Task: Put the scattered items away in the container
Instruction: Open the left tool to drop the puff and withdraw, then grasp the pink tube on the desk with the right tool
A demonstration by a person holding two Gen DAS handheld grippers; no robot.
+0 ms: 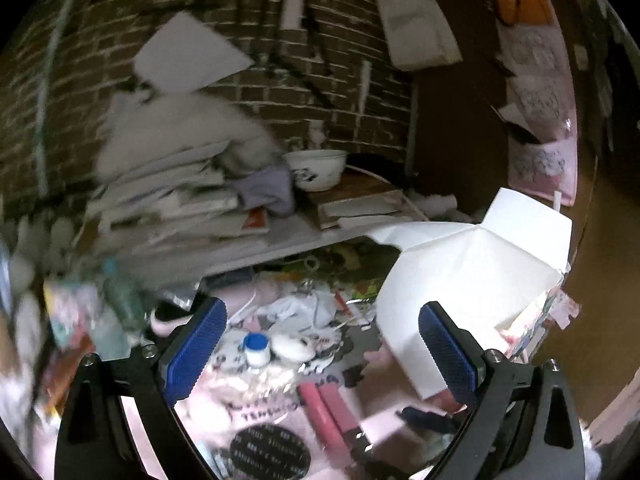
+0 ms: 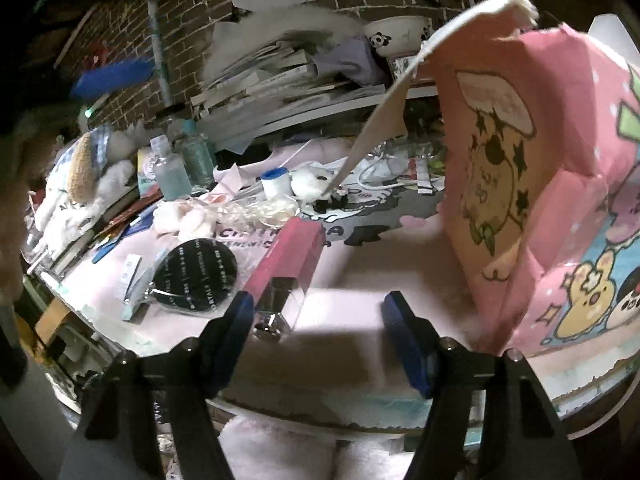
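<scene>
My left gripper (image 1: 320,350) is open and hovers above the cluttered pink table mat, with nothing between its blue pads. Below it lie a small blue-capped jar (image 1: 256,348), a white plush piece (image 1: 290,346), a long pink box (image 1: 328,412) and a black round disc (image 1: 270,452). The container's white inside (image 1: 472,280) stands open to the right. My right gripper (image 2: 320,332) is open too, low over the mat. The pink box (image 2: 288,260) ends by its left finger (image 2: 236,320). The pink cartoon-printed container (image 2: 540,184) stands tilted to the right.
A messy stack of books and papers (image 2: 280,76) fills the back against a brick wall, with a panda bowl (image 2: 396,34) beside it. Clear bottles (image 2: 172,168) and soft toys (image 2: 80,176) crowd the left. The black disc (image 2: 196,276) lies near the table's front edge (image 2: 304,404).
</scene>
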